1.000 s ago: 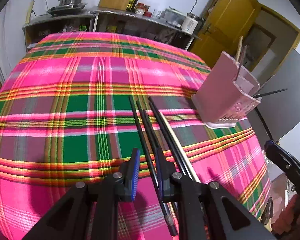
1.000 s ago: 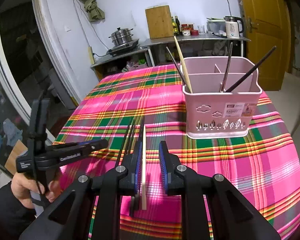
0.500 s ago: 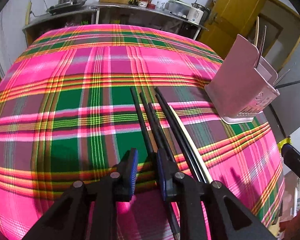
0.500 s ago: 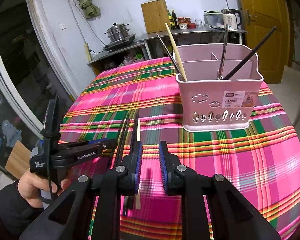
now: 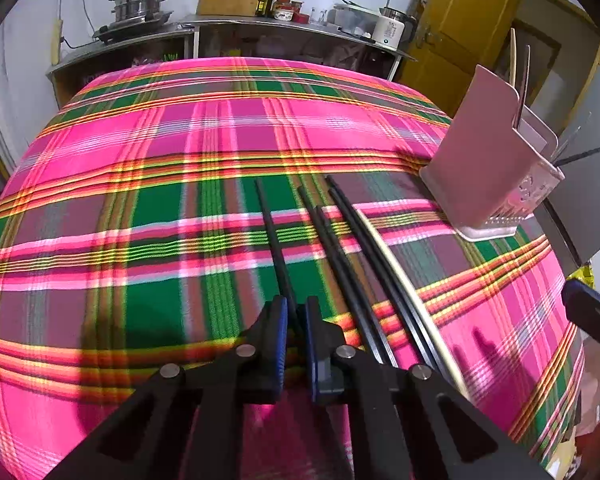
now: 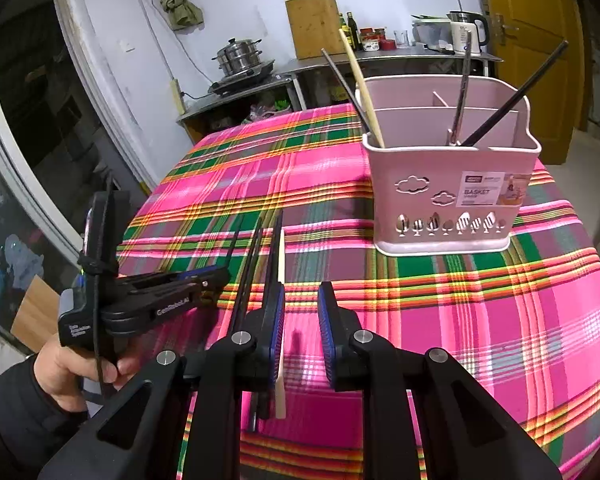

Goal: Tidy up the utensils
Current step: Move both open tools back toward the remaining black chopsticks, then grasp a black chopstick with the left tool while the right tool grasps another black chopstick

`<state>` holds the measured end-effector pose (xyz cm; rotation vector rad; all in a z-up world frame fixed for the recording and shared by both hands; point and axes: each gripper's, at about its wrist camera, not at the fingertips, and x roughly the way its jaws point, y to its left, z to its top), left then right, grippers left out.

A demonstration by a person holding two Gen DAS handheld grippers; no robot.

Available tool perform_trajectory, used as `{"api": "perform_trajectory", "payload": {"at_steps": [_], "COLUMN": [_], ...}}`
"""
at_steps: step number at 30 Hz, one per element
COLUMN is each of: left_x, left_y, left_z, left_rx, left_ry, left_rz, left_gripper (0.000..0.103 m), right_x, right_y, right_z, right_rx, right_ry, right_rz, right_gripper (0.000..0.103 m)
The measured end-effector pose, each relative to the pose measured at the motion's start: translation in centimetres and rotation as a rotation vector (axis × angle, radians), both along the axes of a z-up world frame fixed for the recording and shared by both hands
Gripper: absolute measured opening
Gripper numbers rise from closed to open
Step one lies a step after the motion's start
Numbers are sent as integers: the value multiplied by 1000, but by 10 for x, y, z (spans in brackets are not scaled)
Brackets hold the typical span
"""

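Left wrist view: the left gripper [image 5: 296, 316] is held low over the plaid tablecloth [image 5: 140, 208]; its blue-padded jaws are clenched on the near end of one black chopstick [image 5: 274, 240], which runs forward between the pads and away across the cloth; just to the right, a loose row of black chopsticks [image 5: 340, 236] is laid flat on the cloth, with a pale wooden chopstick [image 5: 392, 256] at the right edge of the row, just beside the black ones. Farther right the pink utensil basket [image 5: 484, 160] is seen upright near the table's edge, well apart from the row; several sticks lean out of its top.

In the right wrist view the right gripper [image 6: 300, 320] is held above the cloth with its jaws parted — nothing is grasped between them; the pale wooden chopstick [image 6: 281, 264] is seen just beside the left pad, though contact cannot be judged. The row of black chopsticks [image 6: 252, 256] is laid to the left of it; the left gripper [image 6: 204, 280] is seen at that row, gripped in a hand [image 6: 72, 372]. The basket [image 6: 444, 184] stands ahead and to the right, divided into compartments; in the front compartment a wooden chopstick [image 6: 360, 80] and a dark one are leant at the left end, a metal utensil handle [image 6: 462, 88] and a black chopstick [image 6: 516, 96] toward the right. Behind the table, a shelf — with a steel pot [image 6: 238, 54], a cutting board [image 6: 312, 24] and a kettle [image 6: 466, 34] — is set against the wall.
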<state>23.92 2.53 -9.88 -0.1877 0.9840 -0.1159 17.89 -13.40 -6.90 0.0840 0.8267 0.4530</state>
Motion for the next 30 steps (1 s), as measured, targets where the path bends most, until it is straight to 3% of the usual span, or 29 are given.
{"api": "perform_trajectory", "payload": {"at_steps": [14, 22, 30], "left_x": [-48, -40, -27], "left_y": [62, 69, 70], "left_z": [0, 0, -1], "left_rx": [-12, -26, -32], "left_ry": [24, 30, 24], "left_rz": [103, 108, 108], "left_gripper": [9, 9, 9], "right_x": [30, 57, 73], "right_y": [60, 90, 95], "right_z": [-35, -58, -72], "right_rx": [-26, -75, -96], "right_ry": [70, 113, 148], "right_rz": [108, 140, 131], "right_gripper": [18, 17, 10]}}
